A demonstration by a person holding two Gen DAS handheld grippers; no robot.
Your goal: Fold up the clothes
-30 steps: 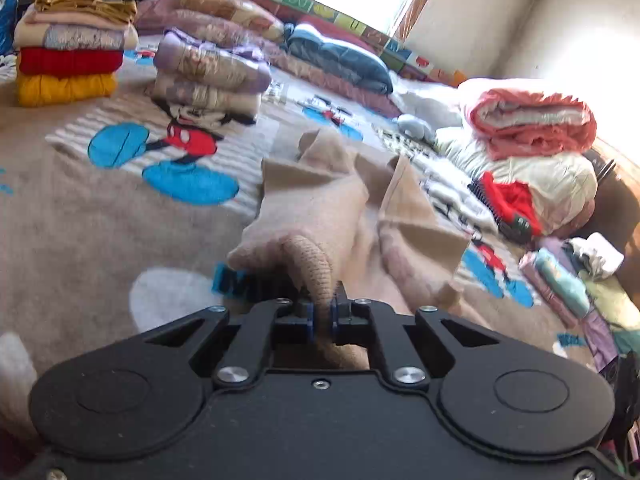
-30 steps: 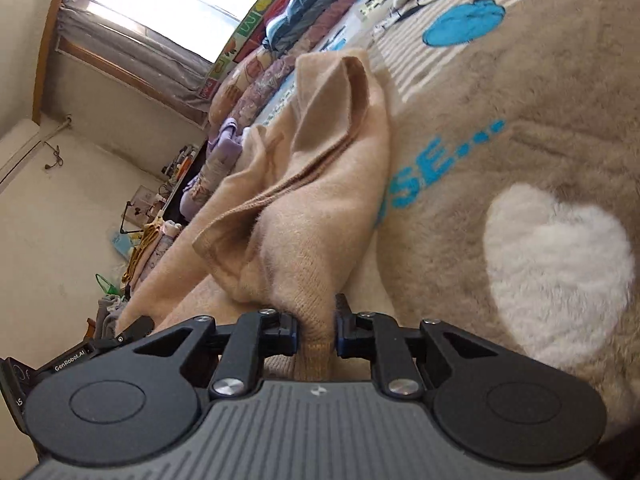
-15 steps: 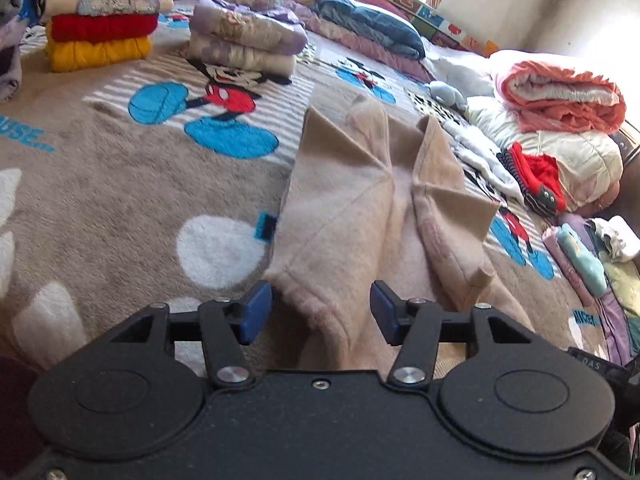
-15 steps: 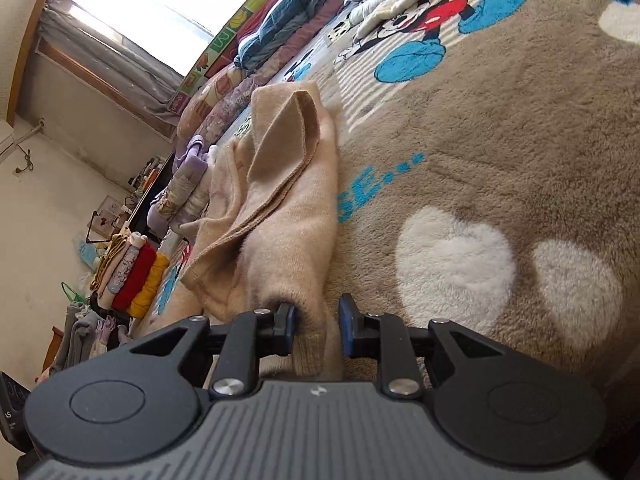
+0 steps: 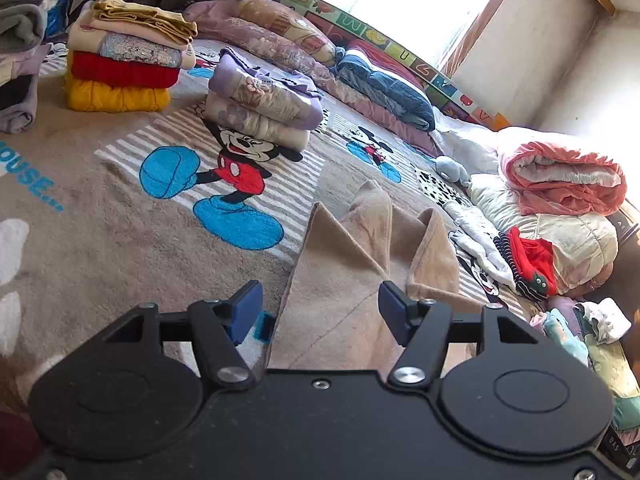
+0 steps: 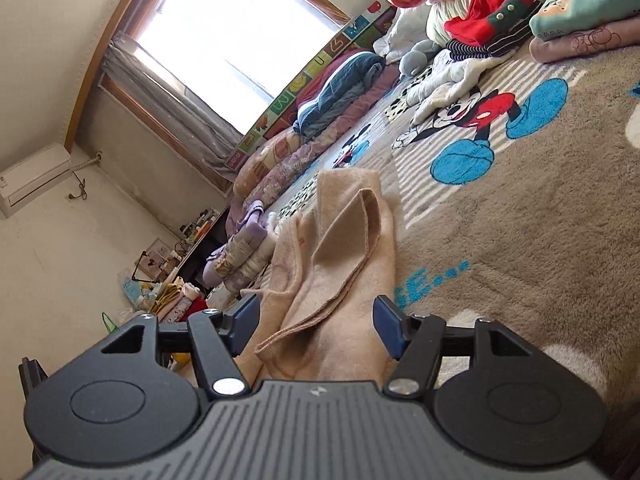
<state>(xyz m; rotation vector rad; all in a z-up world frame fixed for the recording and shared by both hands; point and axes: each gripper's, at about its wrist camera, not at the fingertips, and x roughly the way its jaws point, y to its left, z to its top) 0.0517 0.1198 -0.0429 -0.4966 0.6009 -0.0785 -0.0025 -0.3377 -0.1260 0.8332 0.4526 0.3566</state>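
A beige knit garment (image 5: 352, 268) lies partly folded on the cartoon-print blanket (image 5: 120, 240), with ridges standing up along its far end. My left gripper (image 5: 320, 308) hovers just above its near edge, jaws opening, and the cloth lies below the blue pads (image 5: 248, 308) without touching them. In the right wrist view the same beige garment (image 6: 340, 264) stretches away from my right gripper (image 6: 316, 324). Its jaws are opening too, and the fabric lies between them, free of the pads (image 6: 386, 326).
Folded stacks stand at the back left: a yellow, red and cream pile (image 5: 124, 60) and a purple floral pile (image 5: 260, 108). Rolled bedding (image 5: 560, 176) and loose clothes (image 5: 528, 260) crowd the right side. Pillows and a blue quilt (image 5: 384, 88) line the window wall.
Both grippers let go of the beige garment, opened wide and rose back from it. The cloth dropped and now lies flatter on the blanket.
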